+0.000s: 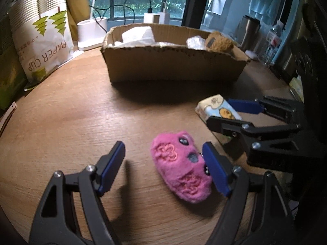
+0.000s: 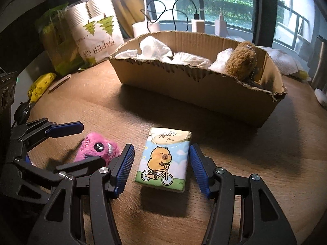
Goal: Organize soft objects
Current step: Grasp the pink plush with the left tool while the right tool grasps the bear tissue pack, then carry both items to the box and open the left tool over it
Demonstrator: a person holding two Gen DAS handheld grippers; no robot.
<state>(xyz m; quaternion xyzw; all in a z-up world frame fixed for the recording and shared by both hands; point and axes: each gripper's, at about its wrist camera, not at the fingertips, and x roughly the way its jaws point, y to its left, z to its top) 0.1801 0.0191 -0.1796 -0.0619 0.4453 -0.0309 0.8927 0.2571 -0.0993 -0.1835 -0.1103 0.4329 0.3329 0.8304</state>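
left claw [image 1: 163, 169]: released, toy [image 1: 180, 168] off-centre against one pad, may get shoved aside.
right claw [image 2: 162, 168]: released, straddling tissue pack [image 2: 164, 159]; clenching could crush it.

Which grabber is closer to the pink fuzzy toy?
Left. The left gripper has the pink toy between its open fingers, one pad right beside it. The right gripper sits further off, open around the tissue pack.
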